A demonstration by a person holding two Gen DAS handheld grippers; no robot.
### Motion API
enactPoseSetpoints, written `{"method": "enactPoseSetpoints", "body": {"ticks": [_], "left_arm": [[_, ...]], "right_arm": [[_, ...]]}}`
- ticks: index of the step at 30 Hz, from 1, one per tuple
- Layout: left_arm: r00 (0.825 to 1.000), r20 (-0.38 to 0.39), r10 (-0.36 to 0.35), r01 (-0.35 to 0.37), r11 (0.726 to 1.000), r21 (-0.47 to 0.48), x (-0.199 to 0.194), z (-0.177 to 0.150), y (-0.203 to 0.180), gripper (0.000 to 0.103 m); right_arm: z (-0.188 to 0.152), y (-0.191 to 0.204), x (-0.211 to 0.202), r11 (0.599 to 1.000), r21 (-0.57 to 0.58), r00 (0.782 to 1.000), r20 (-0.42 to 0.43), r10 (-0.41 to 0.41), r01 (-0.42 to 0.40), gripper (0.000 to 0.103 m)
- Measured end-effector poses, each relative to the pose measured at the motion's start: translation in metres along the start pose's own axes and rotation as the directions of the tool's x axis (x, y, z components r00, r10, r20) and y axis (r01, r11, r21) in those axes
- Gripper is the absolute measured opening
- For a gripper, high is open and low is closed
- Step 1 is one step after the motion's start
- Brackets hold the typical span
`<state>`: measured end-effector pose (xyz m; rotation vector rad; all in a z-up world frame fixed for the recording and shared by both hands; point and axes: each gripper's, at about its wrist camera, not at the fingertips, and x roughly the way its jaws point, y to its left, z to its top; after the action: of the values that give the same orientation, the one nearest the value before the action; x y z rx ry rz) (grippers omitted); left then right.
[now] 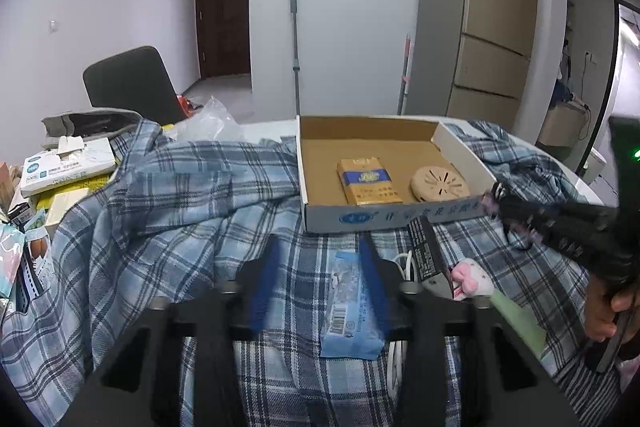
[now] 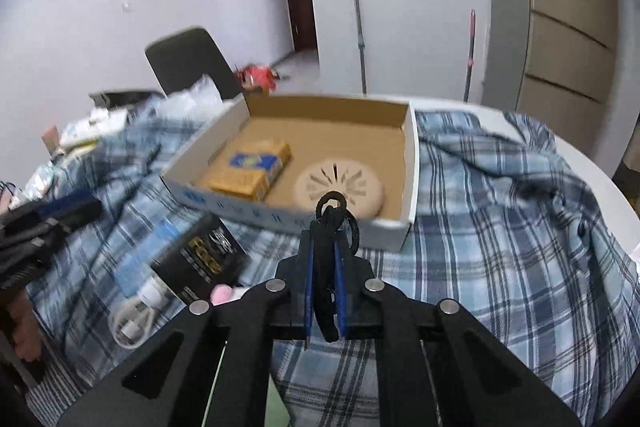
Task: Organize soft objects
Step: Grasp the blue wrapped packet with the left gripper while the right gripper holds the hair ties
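Right gripper (image 2: 323, 267): you're clamped on a black cord (image 2: 334, 215), probably a hair tie.
Feel: light, floppy; pinch mid-loop.
Left gripper (image 1: 320, 291): jaws apart over the blue packet (image 1: 350, 307).

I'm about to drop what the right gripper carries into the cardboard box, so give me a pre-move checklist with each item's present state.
1. Right gripper shut on the black hair tie: ok.
2. Free floor in the cardboard box: ok, bare beyond the yellow pack and round beige disc.
3. Tie past the box's near wall: cannot tell.
4. Left gripper away from the box: ok, open over the blue tissue pack.
5. Box lying flat on the plaid shirt: cannot tell.
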<state>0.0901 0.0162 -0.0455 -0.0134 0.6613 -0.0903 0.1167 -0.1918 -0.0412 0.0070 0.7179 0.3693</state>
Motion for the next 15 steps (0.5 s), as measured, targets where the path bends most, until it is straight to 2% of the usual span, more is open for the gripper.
{"method": "enactPoseSetpoints", "body": {"ticks": [6,10,12,15], "left_arm": [[0.996,-0.09,-0.014,0.019,0.999,0.048,0.02,-0.003,-0.01,0.037],[0.986,-0.165,0.01,0.007,0.995,0.102,0.036,-0.008,-0.021,0.037],[0.979,-0.204,-0.004,0.027,0.993,0.112,0.044,-0.011,-0.023,0.037],[0.976,-0.217,-0.019,0.043,0.993,0.108,0.046,-0.012,-0.023,0.037]], "right_arm": [[0.002,0.004,-0.003,1.0,0.0,1.0,0.003,0.022,-0.022,0.008],[0.002,0.002,-0.003,0.999,0.011,1.0,-0.002,0.031,-0.031,0.008],[0.001,0.003,-0.004,0.999,0.01,0.999,0.0,0.034,-0.034,0.008],[0.001,0.003,-0.006,0.999,0.008,0.999,0.005,0.037,-0.037,0.008]]}}
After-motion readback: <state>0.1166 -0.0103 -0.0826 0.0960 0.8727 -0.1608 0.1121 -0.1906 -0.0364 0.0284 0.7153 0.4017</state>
